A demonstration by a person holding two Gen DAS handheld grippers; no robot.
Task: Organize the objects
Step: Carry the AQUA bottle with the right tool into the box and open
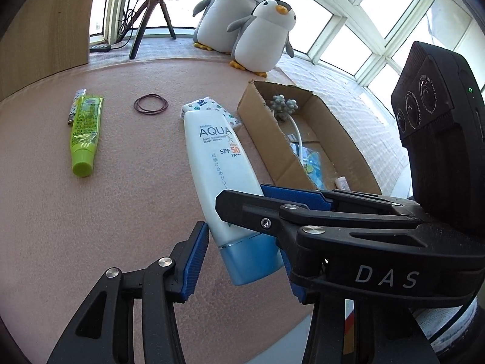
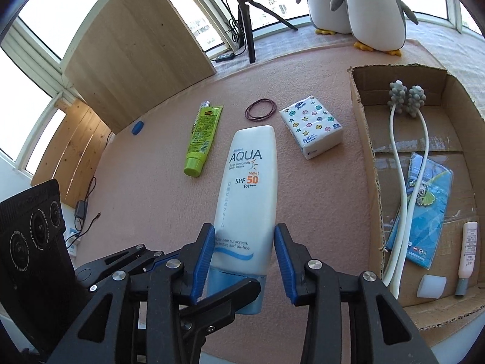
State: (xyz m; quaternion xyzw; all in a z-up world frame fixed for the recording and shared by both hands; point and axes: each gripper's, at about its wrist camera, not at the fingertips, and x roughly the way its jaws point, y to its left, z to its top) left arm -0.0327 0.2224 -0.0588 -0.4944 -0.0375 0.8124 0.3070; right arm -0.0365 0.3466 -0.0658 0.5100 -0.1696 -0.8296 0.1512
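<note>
sunscreen tube (image 2: 247, 200), white plastic with a pale blue cap, reads "aqua", "base sunscreen body lotion", "new! spf 50 pa+++", a column of japanese characters, and near the cap "base sunscreen... texture and oil-free". it lies on the pink felt-like tabletop (image 2: 157, 218), cap end toward the cameras, just left of the open brown cardboard box (image 2: 362, 139).

the right gripper (image 2: 241, 261) reaches in level along the tube, its blue-padded fingers (image 2: 202, 261) set either side of the lower body just above the cap; the jaws are partly apart and the pads look to be at or just touching the tube's sides, though a firm squeeze cannot be told. in the left wrist view its black arm is marked "das". the left gripper (image 1: 239, 261) comes in from the left at an angle, its jaws wide apart around the cap end, one blue pad (image 1: 197, 261) close beside the tube without clear contact.

beyond lie a lime-green tube (image 2: 201, 139) with unreadable print, a loop of dark brown rubber bands (image 2: 260, 109) and a white tissue packet (image 2: 312, 126) marked "vinda". inside the box are a grey-headed massager with white stems (image 2: 406, 97), a blue printed packet (image 2: 427, 200) and a small pink tube (image 2: 468, 245). two grey-and-white plush penguins (image 1: 242, 24) stand by the window.
</note>
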